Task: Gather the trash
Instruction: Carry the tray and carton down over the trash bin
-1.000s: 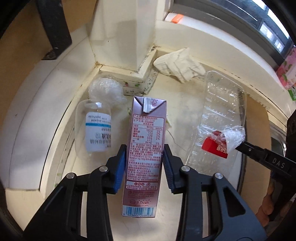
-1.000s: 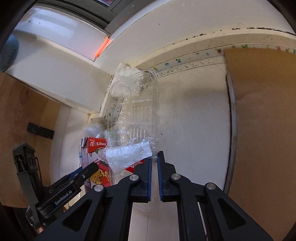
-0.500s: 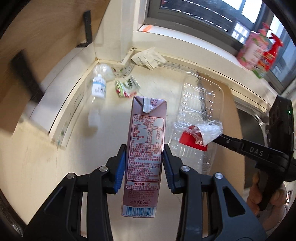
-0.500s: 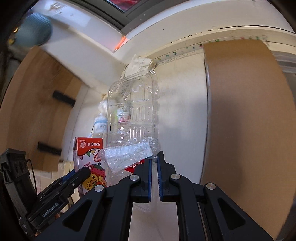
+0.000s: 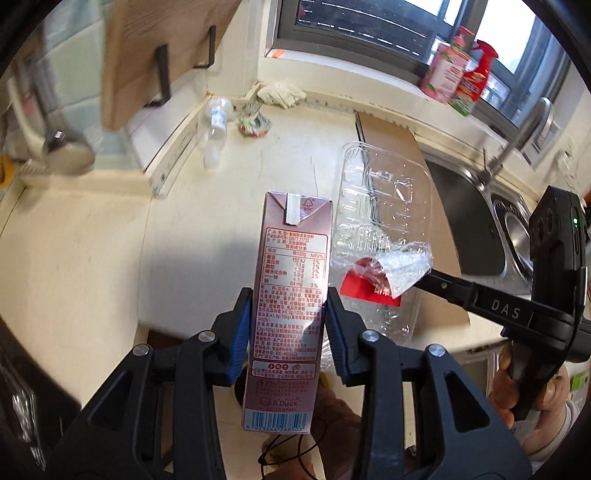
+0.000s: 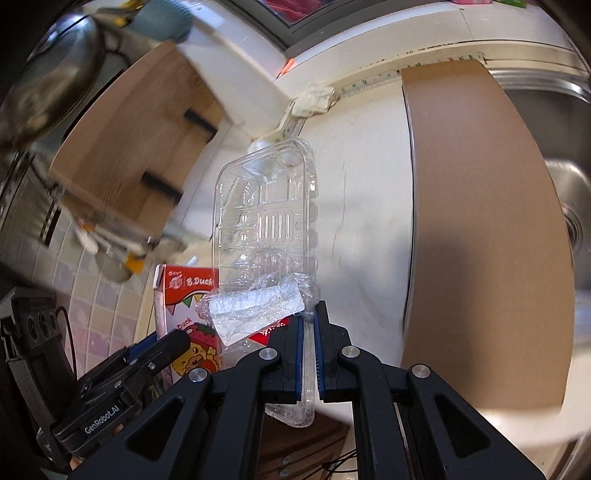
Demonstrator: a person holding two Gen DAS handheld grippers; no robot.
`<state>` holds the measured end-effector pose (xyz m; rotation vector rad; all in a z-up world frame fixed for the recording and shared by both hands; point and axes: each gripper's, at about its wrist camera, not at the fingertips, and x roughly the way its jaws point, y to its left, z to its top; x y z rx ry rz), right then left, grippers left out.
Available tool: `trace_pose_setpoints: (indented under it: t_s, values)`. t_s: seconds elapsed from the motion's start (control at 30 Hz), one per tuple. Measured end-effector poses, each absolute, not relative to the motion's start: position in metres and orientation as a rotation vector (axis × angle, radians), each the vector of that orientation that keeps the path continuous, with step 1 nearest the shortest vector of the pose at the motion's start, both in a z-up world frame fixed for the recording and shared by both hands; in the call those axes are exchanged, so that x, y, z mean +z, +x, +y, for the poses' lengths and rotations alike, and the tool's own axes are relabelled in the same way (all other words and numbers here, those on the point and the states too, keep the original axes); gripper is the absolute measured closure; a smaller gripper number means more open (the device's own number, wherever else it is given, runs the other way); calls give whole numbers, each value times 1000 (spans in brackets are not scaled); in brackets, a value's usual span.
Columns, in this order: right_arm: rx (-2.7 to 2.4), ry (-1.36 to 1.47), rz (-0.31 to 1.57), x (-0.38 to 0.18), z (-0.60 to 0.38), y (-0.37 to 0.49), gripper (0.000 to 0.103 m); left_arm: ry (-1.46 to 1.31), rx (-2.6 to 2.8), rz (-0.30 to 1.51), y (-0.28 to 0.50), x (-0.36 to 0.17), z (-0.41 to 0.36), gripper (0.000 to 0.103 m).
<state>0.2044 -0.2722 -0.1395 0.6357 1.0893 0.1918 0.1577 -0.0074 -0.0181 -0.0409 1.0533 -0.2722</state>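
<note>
Carton (image 5: 289, 295) gripped — tray (image 6: 264, 221) (clear) pinched.

Daylight from the window (image 5: 388, 26) casts soft shadows on the counter (image 5: 199, 236); fisheye edges bend, blurred at left.

Both tongs (image 5: 289, 328) (image 6: 308, 354) clamped, raised

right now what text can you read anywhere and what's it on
"B.Duck", with a barcode number too small to read: drink carton held in the left tongs
"FSC": carton top
"NRV%": carton nutrition table; remaining print too small
"DAS": right tongs
"GenRobot.AI": left tongs, in the right wrist view
Red label on clear plastic tray: unreadable
Windowsill bottles: blurred
</note>
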Motion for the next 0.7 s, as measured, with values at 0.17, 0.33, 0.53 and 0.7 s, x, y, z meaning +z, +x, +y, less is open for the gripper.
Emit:
trace_pose_setpoints:
  t_s: [0.17,0.33,0.53,0.7]
  values:
    - [178,619,1116,-147,-240,137,98,-63,-293,1076,98,-32,18,69]
    - [158,580,1158,-160,-209,68,98,-81,-308,1109,44,-61,37,69]
    - [159,502,1208,-190,-184,3,98,-117,-296,1172,5,-114,50,69]
    - [180,384,1233,-226,-163,-15,98,-127,-255,1173,-14,-161,55,69]
